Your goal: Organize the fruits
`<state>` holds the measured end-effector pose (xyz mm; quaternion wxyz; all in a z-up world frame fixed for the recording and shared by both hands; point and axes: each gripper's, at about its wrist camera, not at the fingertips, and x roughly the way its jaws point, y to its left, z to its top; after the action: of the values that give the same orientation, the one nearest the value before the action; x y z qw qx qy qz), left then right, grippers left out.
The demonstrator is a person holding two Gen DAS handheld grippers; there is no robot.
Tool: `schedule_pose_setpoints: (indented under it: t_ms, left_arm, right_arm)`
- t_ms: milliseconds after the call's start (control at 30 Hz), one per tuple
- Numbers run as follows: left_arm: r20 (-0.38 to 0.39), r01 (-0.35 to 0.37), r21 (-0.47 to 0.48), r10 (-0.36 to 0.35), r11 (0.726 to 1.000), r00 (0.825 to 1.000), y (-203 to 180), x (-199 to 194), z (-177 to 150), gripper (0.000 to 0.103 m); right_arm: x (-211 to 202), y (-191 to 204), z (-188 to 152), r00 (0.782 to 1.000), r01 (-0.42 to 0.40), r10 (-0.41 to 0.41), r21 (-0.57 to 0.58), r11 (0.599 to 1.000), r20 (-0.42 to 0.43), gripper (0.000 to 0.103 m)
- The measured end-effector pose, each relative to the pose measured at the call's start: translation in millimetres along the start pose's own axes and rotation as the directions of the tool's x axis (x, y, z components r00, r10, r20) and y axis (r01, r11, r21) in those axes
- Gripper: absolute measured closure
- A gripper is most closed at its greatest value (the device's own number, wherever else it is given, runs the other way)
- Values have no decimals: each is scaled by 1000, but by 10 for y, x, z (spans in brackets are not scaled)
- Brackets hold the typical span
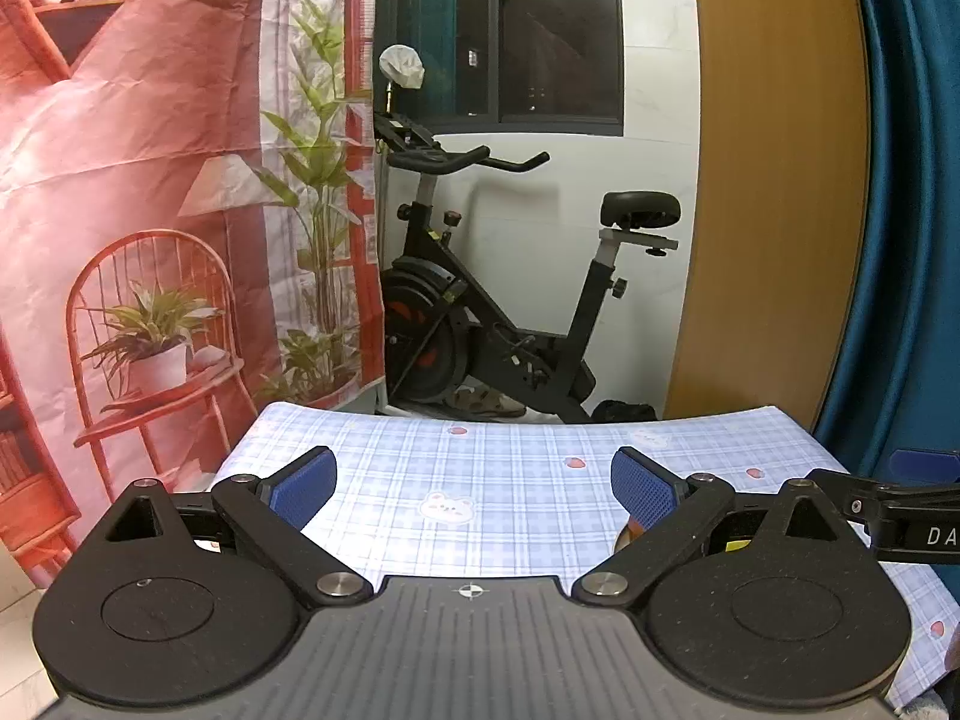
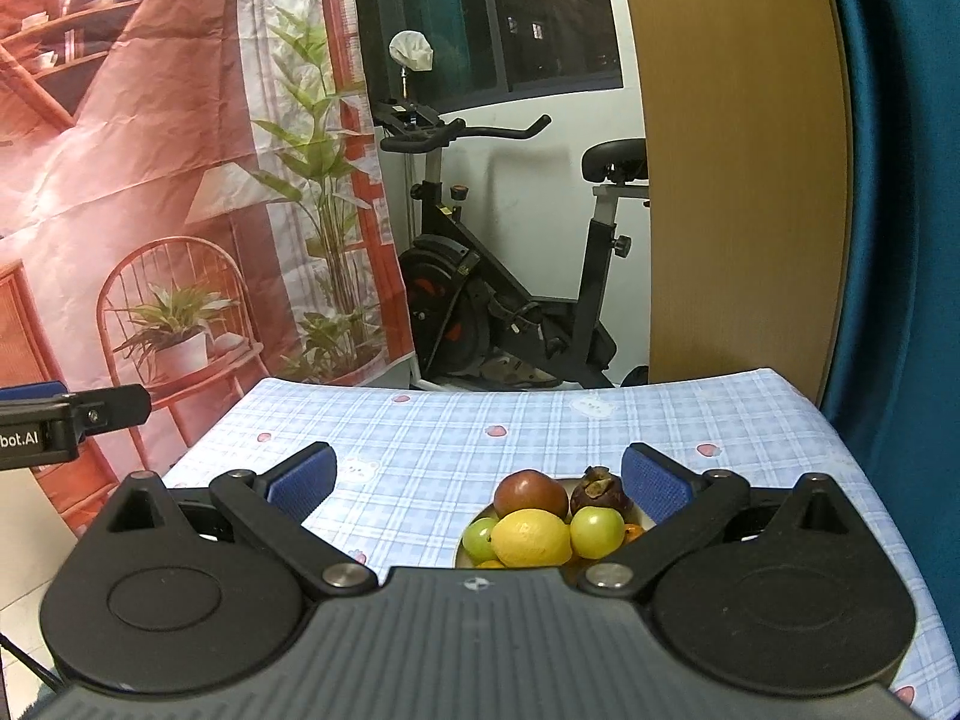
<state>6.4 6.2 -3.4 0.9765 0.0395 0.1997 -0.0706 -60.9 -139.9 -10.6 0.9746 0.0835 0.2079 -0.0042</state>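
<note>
While both tools are hovering above the worktop (image 2: 690, 414), which is wearing a blue checked cloth, the fruits are sitting piled together in a plate (image 2: 465, 546) near the front of it. The right tool (image 2: 477, 480) is standing released, its blue pads spread wide and gripping nothing, with the pile lying below and between them. A yellow lemon (image 2: 531, 537) is resting at the front, a reddish-brown fruit (image 2: 531, 493) is touching it from behind, and a dark mangosteen (image 2: 600, 495) is sitting just beside the right pad. Two green fruits (image 2: 596, 531) are flanking the lemon. The left tool (image 1: 474, 489) is also hanging released, with only bare cloth between its pads. An exercise bike (image 1: 498, 312) is standing beyond the worktop, beside a printed backdrop (image 1: 150, 210).
</note>
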Motion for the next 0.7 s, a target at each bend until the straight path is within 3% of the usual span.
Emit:
schedule_pose_setpoints:
  t_ms: [700]
  left_arm:
    - [-10,-2,10,2,1000,1000,9,20,-14,4]
  right_arm:
    - [-21,-53,-34,1000,7,-7,7,1000,-3,0]
